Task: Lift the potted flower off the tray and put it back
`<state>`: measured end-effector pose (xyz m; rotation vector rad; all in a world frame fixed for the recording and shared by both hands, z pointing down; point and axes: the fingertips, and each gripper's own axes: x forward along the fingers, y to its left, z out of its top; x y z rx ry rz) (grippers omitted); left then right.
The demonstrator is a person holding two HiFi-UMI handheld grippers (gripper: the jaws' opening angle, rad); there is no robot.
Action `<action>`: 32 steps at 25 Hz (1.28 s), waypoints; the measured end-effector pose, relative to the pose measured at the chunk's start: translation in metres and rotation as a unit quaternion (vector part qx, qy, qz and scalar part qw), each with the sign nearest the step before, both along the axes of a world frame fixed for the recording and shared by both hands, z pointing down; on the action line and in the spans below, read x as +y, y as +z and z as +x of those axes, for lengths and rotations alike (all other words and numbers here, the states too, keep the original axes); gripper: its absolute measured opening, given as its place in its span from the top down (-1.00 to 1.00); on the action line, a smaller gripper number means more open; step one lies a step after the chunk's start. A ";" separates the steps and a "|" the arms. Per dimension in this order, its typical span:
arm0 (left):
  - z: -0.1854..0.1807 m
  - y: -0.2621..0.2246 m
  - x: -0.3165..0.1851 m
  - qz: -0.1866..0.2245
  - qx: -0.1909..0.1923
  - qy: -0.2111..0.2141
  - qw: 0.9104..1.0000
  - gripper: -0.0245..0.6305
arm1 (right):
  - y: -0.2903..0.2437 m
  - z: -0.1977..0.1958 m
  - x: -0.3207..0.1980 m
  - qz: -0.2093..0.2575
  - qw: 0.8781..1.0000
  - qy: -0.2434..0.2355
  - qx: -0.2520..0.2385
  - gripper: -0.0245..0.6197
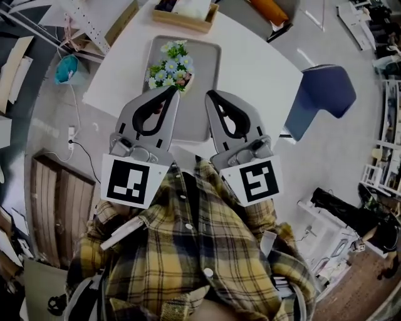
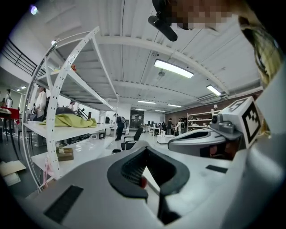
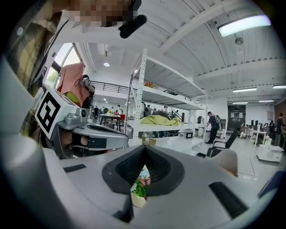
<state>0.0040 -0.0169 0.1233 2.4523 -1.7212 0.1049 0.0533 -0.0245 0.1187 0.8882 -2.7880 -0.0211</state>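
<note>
The potted flower (image 1: pixel 170 68), pale blue and white blooms in a light pot, stands on the left part of the grey tray (image 1: pixel 204 63) on the white table (image 1: pixel 254 72). My left gripper (image 1: pixel 173 89) is shut and empty, its tip just short of the pot on my side. Next to it, my right gripper (image 1: pixel 210 94) hangs shut and empty over the tray's near half. In the left gripper view the left gripper (image 2: pixel 145 150) has its jaws together, and the other gripper shows at the right. Below the closed tip of the right gripper (image 3: pixel 144 147), the flower (image 3: pixel 141 185) peeks through.
A wooden box (image 1: pixel 186 15) sits at the table's far edge with an orange thing (image 1: pixel 270 9) beside it. A blue chair (image 1: pixel 322 94) stands right of the table. White shelving (image 2: pixel 67 103) rises to the left, and people and desks fill the hall behind.
</note>
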 end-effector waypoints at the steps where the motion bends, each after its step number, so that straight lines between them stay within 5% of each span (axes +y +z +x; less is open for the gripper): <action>1: 0.000 0.001 -0.004 -0.002 -0.002 -0.007 1.000 0.90 | 0.001 0.000 -0.005 -0.002 1.000 -0.007 0.001 0.93; 32: -0.038 0.067 -0.045 -0.052 -0.039 -0.027 0.997 0.90 | 0.072 -0.020 -0.056 -0.051 0.996 -0.062 0.043 0.92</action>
